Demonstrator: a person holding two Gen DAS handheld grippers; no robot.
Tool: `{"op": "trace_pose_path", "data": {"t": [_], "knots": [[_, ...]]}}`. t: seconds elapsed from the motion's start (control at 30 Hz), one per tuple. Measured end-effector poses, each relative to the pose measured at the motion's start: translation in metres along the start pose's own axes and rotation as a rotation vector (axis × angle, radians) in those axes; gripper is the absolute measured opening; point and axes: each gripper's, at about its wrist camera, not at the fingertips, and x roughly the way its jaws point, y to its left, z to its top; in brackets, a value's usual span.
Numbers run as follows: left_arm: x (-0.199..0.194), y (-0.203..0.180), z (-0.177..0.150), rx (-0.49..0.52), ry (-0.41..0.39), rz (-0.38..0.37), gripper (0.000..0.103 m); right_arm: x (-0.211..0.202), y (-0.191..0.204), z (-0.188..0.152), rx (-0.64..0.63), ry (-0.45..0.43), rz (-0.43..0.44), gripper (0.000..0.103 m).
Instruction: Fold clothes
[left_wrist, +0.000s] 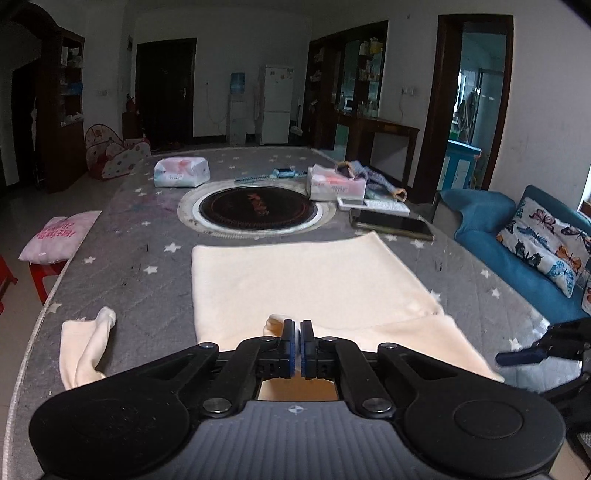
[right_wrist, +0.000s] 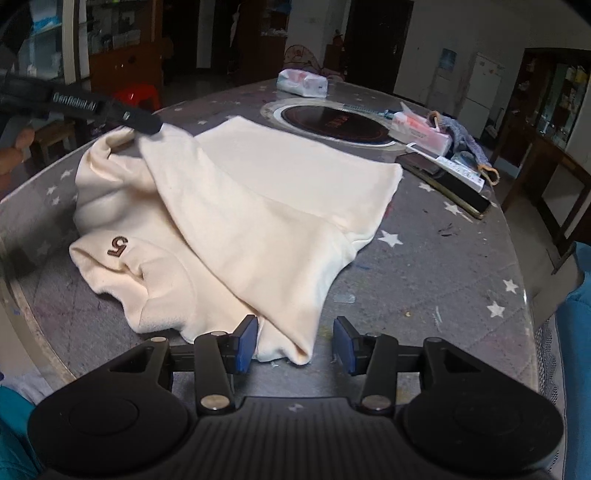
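Observation:
A cream garment (left_wrist: 295, 277) lies partly folded on the grey star-patterned table (left_wrist: 129, 295). In the right wrist view the garment (right_wrist: 266, 206) shows a brown "5" mark (right_wrist: 118, 246) and one flap folded over the body. My left gripper (left_wrist: 298, 328) is shut on a fold of the cream cloth at its near edge; it also shows in the right wrist view (right_wrist: 147, 125), pinching the cloth at the far left. My right gripper (right_wrist: 294, 338) is open, its blue pads either side of the garment's near corner, and it shows in the left wrist view (left_wrist: 517, 356) at the right.
A round black hotplate (left_wrist: 258, 210) is set in the table beyond the garment. Tissue packs (left_wrist: 181, 171), a phone (left_wrist: 391, 223), a remote and a knitted item (left_wrist: 365, 177) lie at the back right. A blue sofa (left_wrist: 517, 258) stands to the right. A red stool with a pink cushion (left_wrist: 59, 236) stands left.

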Motion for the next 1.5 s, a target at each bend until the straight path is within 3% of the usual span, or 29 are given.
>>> {"op": "trace_pose_path", "data": {"t": [0.2,0.27,0.33,0.47,0.57,0.63,0.77,0.97,1.2,1.3,1.43,1.5], "knots": [[0.007,0.001,-0.014,0.007,0.048,0.007,0.01,-0.001,0.0,-0.001,-0.004,-0.008,-0.005,0.045],[0.009,0.001,-0.018,0.014,0.051,0.009,0.034,-0.002,-0.002,0.0,0.011,-0.014,-0.002,0.044],[0.012,0.001,-0.022,0.016,0.068,0.012,0.044,-0.004,-0.004,0.001,0.022,-0.02,-0.001,0.044],[0.021,-0.003,-0.029,0.028,0.095,0.02,0.039,-0.006,0.0,0.003,0.013,-0.034,0.001,0.045],[0.027,-0.003,-0.033,0.026,0.108,0.034,0.016,-0.003,0.0,0.004,0.009,-0.034,-0.005,0.043],[0.026,-0.001,-0.035,0.031,0.109,0.046,0.008,-0.001,-0.001,0.002,0.014,-0.017,-0.008,0.042],[0.023,0.004,-0.039,0.033,0.109,0.061,0.005,-0.002,-0.007,0.003,0.042,-0.002,0.013,0.041],[0.016,0.007,-0.034,-0.01,0.084,0.038,0.007,-0.008,-0.006,0.025,0.031,-0.056,0.037,0.04],[0.023,0.002,-0.034,-0.012,0.095,0.025,0.009,0.019,-0.005,0.05,0.038,-0.075,0.049,0.025],[0.025,0.003,-0.038,-0.011,0.112,0.025,0.01,0.03,-0.006,0.052,0.051,-0.066,0.062,0.023],[0.025,0.009,-0.042,-0.019,0.115,0.019,0.011,0.046,-0.013,0.041,0.04,-0.001,-0.014,0.02],[0.024,0.011,-0.042,-0.024,0.113,0.015,0.013,0.043,-0.02,0.038,0.064,-0.009,0.004,0.02]]}}
